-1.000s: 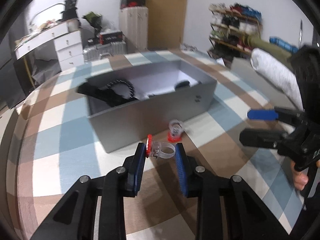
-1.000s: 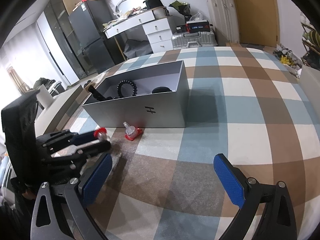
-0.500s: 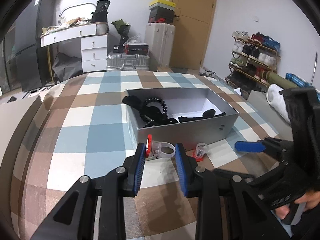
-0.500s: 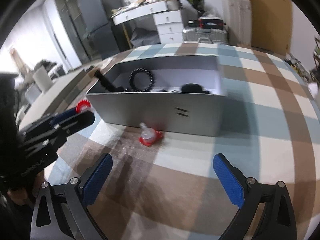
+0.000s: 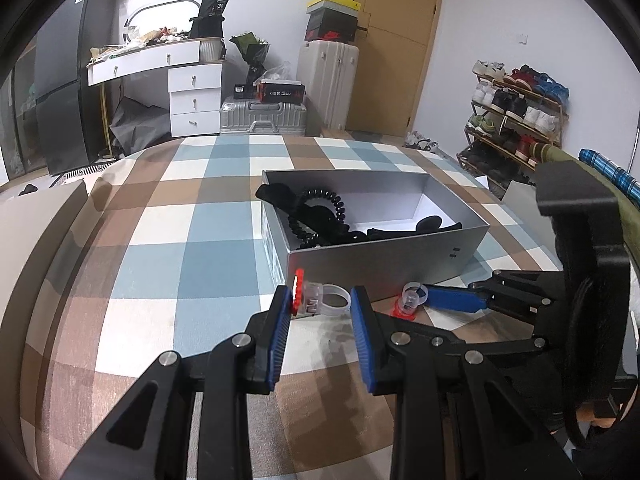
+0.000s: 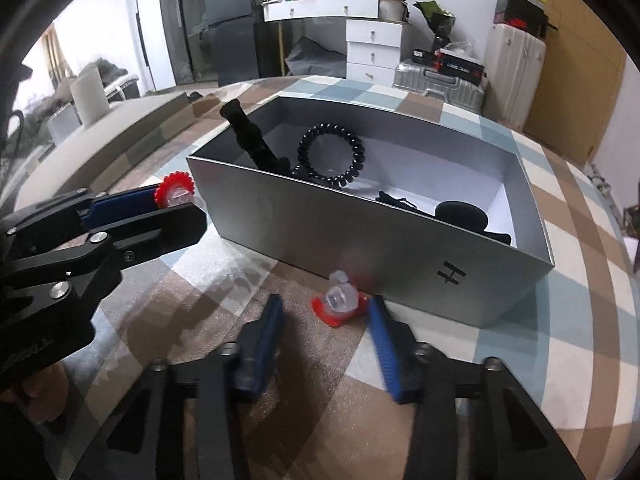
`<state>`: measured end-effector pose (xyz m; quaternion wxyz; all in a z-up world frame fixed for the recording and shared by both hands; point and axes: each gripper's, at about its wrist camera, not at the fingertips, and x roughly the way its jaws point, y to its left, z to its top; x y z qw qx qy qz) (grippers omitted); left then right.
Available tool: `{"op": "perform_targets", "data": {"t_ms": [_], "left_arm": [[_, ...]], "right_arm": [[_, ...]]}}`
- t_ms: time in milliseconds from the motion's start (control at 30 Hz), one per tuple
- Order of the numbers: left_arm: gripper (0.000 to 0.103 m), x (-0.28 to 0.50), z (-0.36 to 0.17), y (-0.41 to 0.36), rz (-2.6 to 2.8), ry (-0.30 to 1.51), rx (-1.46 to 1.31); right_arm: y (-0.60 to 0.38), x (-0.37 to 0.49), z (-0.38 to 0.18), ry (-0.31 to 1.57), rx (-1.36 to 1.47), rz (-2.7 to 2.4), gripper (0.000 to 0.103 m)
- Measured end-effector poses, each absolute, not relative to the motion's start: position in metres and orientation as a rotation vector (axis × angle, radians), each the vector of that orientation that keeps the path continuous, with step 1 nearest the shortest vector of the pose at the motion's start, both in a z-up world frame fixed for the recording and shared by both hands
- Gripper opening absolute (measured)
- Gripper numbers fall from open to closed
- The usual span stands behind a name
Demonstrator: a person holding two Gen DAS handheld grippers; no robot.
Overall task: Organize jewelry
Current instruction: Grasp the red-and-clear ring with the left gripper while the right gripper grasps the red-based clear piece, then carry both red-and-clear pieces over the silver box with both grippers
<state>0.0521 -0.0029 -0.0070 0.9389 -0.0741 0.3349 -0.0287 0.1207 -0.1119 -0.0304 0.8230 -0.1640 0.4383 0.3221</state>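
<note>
a grey cardboard box with no lid (image 5: 384, 268) sits on the blue, brown and white checked tablecloth (image 5: 160, 240). in the box, at its left end, a black stick-shaped thing (image 6: 250, 140) leans on the wall, tip up. next to it is a black coil hair tie (image 6: 332, 156), then small dark bits (image 6: 460, 212) on the right.

there is lots of bare cloth left of the box and in front of it.

the left gripper (image 5: 320, 304) squeezes a clear plastic ring with a red flower top (image 5: 320, 298). the ring lies sideways, red top pointing left.

the right gripper (image 6: 326, 310) has just been closing around a second clear ring on a red base (image 6: 340, 300), which sits just beside the box's front wall. its right pad touches the base; the left pad is apart.
</note>
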Motion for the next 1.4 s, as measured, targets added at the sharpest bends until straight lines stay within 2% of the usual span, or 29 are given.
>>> {"op": "perform_targets", "data": {"t_ms": [33,100,233,1033,1400], "left_arm": [[0.024,0.052,-0.007,-0.003,-0.061,0.683,-0.151],[0.024,0.052,-0.007,-0.004,-0.061,0.684,-0.148],[0.024,0.051,-0.007,-0.003,-0.063,0.686,-0.148],[0.024,0.049,-0.006,-0.002,-0.067,0.668,-0.153],[0.024,0.043,0.007,0.003,-0.082,0.579,-0.186]], "right_arm": [[-0.111,0.121,-0.030,0.926,-0.354,0.683,0.038],[-0.111,0.121,-0.030,0.918,-0.364,0.669,0.029],[-0.114,0.121,-0.027,0.901,-0.359,0.676,0.018],[-0.159,0.104,0.026,0.790,-0.203,0.693,0.018],[-0.183,0.120,0.043,0.728,-0.067,0.650,0.019]]}}
